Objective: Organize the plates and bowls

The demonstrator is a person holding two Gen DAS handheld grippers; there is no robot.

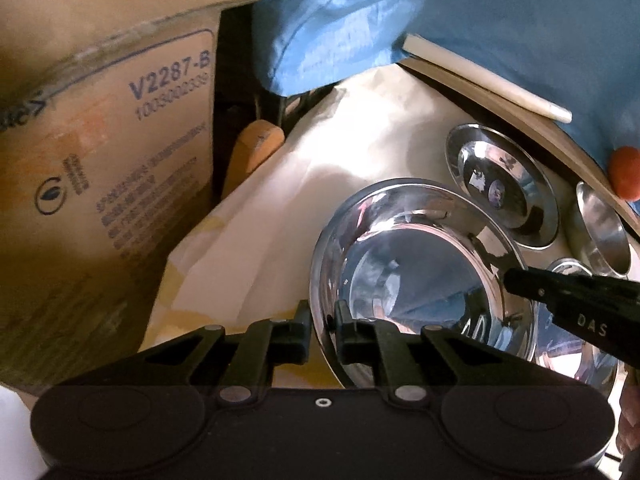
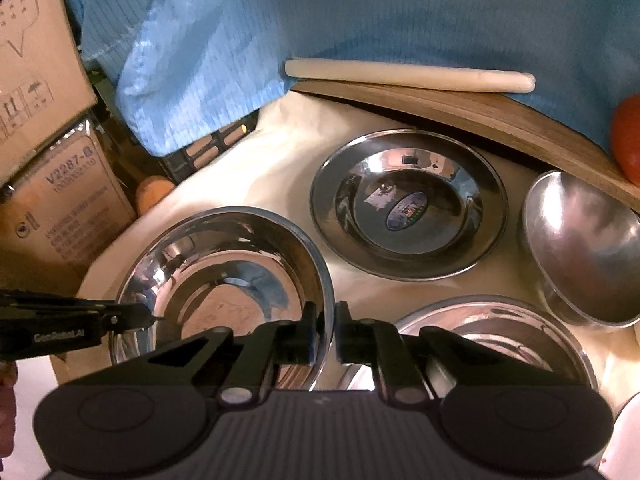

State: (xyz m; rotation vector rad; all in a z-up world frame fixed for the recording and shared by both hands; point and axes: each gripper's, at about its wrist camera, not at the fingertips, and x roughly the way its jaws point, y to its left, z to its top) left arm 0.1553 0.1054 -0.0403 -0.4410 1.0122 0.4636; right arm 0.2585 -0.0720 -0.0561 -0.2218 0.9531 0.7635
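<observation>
A large steel bowl (image 1: 420, 272) (image 2: 224, 280) is held over the white cloth by both grippers. My left gripper (image 1: 322, 326) is shut on its left rim. My right gripper (image 2: 325, 332) is shut on its right rim; it also shows in the left wrist view (image 1: 560, 300), and the left gripper shows in the right wrist view (image 2: 80, 322). A steel plate with a sticker (image 2: 408, 204) (image 1: 500, 188) lies behind. A small steel bowl (image 2: 584, 248) (image 1: 604, 232) stands at the right. Another large bowl (image 2: 492, 340) (image 1: 576, 360) sits under my right gripper.
Cardboard boxes (image 1: 100, 140) (image 2: 60, 200) stand at the left. A blue cloth (image 2: 360, 20) drapes behind, over a wooden board (image 2: 480, 112) and a white rod (image 2: 408, 74). An orange object (image 2: 628, 136) is at the far right. The white cloth (image 1: 280, 184) covers the table.
</observation>
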